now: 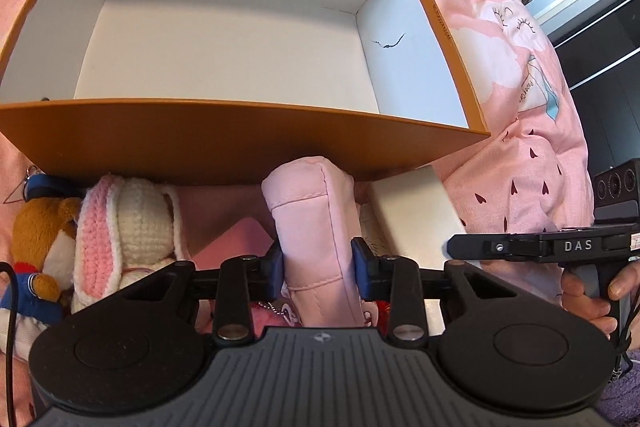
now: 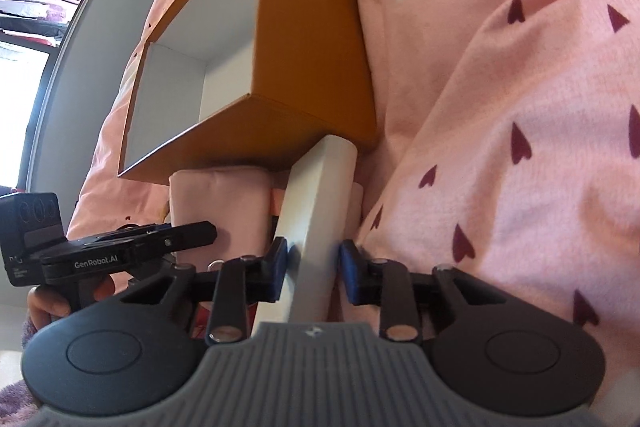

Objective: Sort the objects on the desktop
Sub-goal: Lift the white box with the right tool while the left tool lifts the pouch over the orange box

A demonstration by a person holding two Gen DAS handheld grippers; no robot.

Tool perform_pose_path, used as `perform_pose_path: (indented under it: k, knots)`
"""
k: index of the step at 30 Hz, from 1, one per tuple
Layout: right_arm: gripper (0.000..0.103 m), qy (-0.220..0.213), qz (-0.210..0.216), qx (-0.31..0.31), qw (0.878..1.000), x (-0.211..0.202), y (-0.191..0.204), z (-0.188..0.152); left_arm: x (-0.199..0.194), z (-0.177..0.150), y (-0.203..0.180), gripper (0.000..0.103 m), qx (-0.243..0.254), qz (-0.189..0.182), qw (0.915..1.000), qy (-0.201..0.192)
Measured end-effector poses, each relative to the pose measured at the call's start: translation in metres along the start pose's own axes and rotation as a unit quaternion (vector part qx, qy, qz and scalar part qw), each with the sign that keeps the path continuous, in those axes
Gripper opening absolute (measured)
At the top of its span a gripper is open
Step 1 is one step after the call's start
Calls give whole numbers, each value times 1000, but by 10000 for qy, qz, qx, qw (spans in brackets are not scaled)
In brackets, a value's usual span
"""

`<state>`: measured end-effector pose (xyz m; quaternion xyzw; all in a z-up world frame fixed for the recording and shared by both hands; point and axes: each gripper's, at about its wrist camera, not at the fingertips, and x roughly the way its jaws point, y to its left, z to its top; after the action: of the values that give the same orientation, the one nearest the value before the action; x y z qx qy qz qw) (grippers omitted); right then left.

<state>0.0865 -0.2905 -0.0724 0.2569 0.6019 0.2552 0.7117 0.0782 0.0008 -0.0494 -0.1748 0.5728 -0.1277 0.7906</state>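
Right in front of the orange box point(image 1: 240, 143), a pink padded pouch point(image 1: 316, 239) is clamped between the blue pads of the left gripper point(image 1: 318, 269), pretty much upright. Just beside it, a white rectangular box point(image 2: 316, 227) is gripped the same way by the right gripper point(image 2: 313, 273), leaning against the orange box's corner. That orange box is seen open, white inside. A crocheted bunny point(image 1: 124, 227) and a teddy bear point(image 1: 40, 247) are parked to the left, all on a pink heart-print bedsheet point(image 2: 520, 107).
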Motion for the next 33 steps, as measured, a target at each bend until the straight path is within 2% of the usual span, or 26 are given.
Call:
perform_pose_path:
  k: [4,9,16,21,25,29,33]
  knots:
    - [33,77,132,141,9998,18,-5,0,-5,-3,6,37,16,20,10000,-31]
    - [34,-99,183,203,9996,26,-1,-9,-3,-5,3,35,40,11,9999,-92]
    - [31,-649,-202,-149,9976,25,27,-28,-6,-7,-4,33,76,73,9998,-193]
    - [30,-1143,-271,-355,9924,6,44,-39,-27,-13,-4,31,16,25,9990,-447]
    - [30,-1510,-271,-520,9868,-31,43,-44,-52,-15,-9,31,98,-51,9973,-727]
    - [30,-1780,-182,-569,9822,-48,53,-49,-74,-15,-18,30,256,-84,9948,-983]
    - [29,-2011,47,-702,9770,-59,67,-55,-95,-12,-20,30,264,-272,9921,-1197]
